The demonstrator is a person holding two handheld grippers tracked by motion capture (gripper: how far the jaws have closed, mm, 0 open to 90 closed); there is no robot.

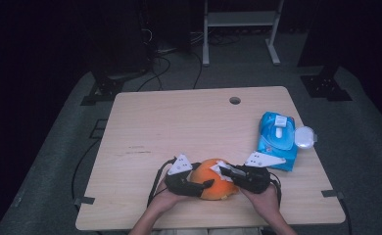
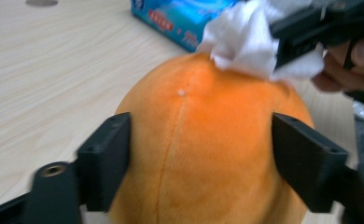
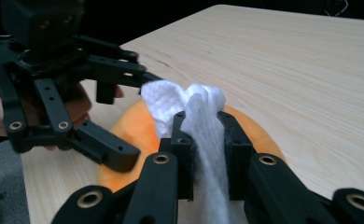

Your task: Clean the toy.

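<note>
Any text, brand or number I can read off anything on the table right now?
Blue wipes pack: red print along its side in the left gripper view, too blurred to read.
Same pack's top, high view: label too small to read.
Orange plush, white wipe, table: no writing.

plush orange toy point(image 2: 203, 144) | soft white wipe point(image 3: 203, 121) | matt wood table point(image 1: 179, 122)

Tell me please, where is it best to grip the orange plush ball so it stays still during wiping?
Probably across its widest middle, coming level from the person's left side. The orange plush ball is round and soft, so jaws on opposite flanks sink in and keep it steady. The left gripper already straddles it that way, leaving the top free for the white wipe in the right gripper.
</note>
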